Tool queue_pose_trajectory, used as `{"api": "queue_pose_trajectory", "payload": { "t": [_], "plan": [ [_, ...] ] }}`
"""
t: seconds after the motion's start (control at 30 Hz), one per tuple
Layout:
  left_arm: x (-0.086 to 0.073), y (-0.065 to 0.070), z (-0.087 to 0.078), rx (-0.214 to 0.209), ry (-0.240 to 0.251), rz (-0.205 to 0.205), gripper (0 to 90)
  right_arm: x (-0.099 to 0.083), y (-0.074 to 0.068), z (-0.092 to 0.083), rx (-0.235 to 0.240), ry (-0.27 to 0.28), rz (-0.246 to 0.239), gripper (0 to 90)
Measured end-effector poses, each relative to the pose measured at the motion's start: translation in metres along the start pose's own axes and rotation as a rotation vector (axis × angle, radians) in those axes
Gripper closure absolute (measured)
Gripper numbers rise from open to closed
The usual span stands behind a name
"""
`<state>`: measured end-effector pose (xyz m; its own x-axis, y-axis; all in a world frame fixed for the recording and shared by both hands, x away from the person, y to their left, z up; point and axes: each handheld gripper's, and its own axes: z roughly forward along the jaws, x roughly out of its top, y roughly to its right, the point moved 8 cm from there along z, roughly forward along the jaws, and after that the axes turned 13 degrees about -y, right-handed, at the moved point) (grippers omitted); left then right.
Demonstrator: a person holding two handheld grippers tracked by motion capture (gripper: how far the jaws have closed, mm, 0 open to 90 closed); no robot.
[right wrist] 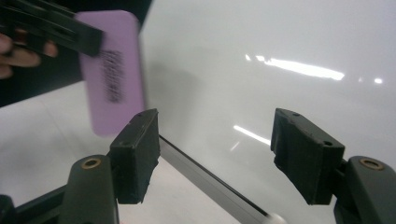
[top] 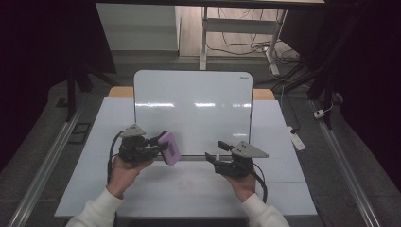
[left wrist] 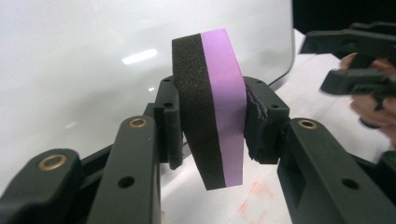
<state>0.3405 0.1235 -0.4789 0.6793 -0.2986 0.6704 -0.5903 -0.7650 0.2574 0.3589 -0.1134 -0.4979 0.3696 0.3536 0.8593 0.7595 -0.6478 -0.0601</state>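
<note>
Now purple eraser (left wrist: 212,109) clamped upright between left tongs (left wrist: 211,123), right tongs (right wrist: 215,158) spread wide beside whiteboard (top: 191,111).

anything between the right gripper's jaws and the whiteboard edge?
Nothing. In the right gripper view the right gripper stands open, with the bare whiteboard and its bottom rail in the gap. The eraser sits off to the side, in the left gripper.

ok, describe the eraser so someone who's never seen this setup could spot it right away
Start at the big white whiteboard standing on the table. At its lower left edge, the left gripper holds a small block between its fingers. That is the eraser: purple back, black foam face, the one coloured thing here.
</note>
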Motion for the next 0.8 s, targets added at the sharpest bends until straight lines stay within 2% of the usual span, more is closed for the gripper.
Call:
{"api": "queue_pose_trajectory", "payload": {
  "t": [0.2,0.3,0.37,0.43,0.6,0.7,0.8],
  "plan": [
    [-0.008,-0.014,-0.013,0.026,-0.012,-0.024,60.8,-0.014,0.026,-0.017,-0.036,-0.024,0.036,32.1],
    [-0.010,-0.022,-0.022,0.056,-0.017,-0.038,60.8,-0.022,0.040,-0.030,-0.066,-0.025,0.056,32.1],
    [-0.011,-0.027,-0.026,0.075,-0.024,-0.044,60.8,-0.027,0.047,-0.038,-0.069,-0.018,0.071,31.8],
    [-0.012,-0.034,-0.030,0.096,-0.040,-0.052,60.7,-0.033,0.052,-0.045,-0.064,-0.014,0.087,31.5],
    [-0.013,-0.051,-0.030,0.144,-0.047,-0.093,60.6,-0.045,0.063,-0.058,-0.096,-0.020,0.113,31.6],
    [-0.010,-0.056,-0.028,0.175,-0.042,-0.102,60.6,-0.048,0.068,-0.062,-0.109,-0.017,0.124,31.6],
    [-0.004,-0.058,-0.024,0.184,-0.028,-0.104,60.6,-0.049,0.070,-0.063,-0.118,-0.018,0.125,31.5]
  ]
}}
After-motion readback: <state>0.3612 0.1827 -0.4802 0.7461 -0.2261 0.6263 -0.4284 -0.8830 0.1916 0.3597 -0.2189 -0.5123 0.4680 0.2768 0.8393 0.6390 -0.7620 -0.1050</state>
